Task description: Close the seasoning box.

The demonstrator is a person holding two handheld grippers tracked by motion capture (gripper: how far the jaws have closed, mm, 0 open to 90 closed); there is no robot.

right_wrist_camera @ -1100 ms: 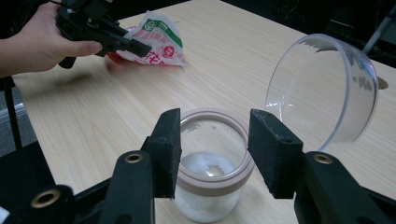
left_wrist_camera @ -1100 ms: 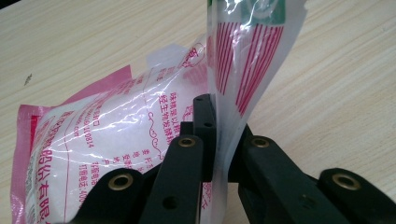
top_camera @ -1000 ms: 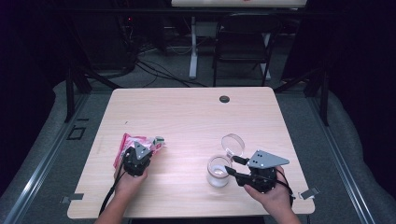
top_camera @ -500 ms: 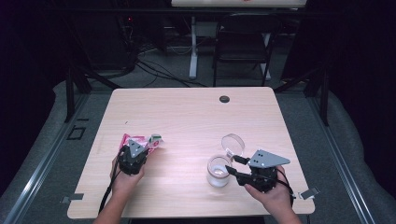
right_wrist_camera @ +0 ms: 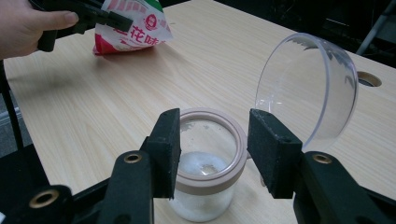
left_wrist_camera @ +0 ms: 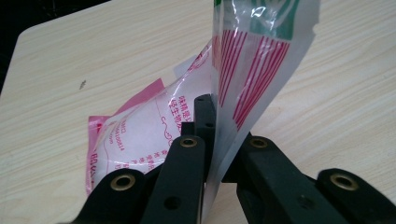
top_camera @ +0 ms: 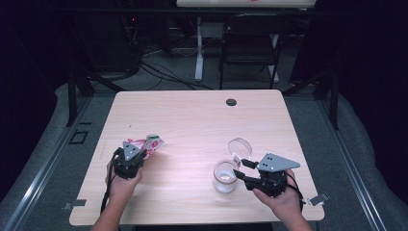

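A pink, white and green plastic bag (left_wrist_camera: 261,56) stands partly lifted off the wooden table (top_camera: 192,120), its lower end still resting on the wood. My left gripper (left_wrist_camera: 219,121) is shut on the bag's film near its upper part. From above, the left gripper (top_camera: 139,154) and bag (top_camera: 150,143) sit at the table's left. A clear glass jar (right_wrist_camera: 210,182) with some white powder at the bottom stands at the right, its hinged clear lid (right_wrist_camera: 308,88) swung open behind it. My right gripper (right_wrist_camera: 212,135) is shut on the jar's rim, one pad on each side.
A round cable hole (top_camera: 231,102) lies near the table's far edge. A dark chair (top_camera: 250,43) and a desk leg with cables stand on the floor beyond the table. Both hands are close to the near edge.
My left gripper has risen a little and drifted left, pulling the bag's top end up off the table. The right gripper and the jar have stayed put.
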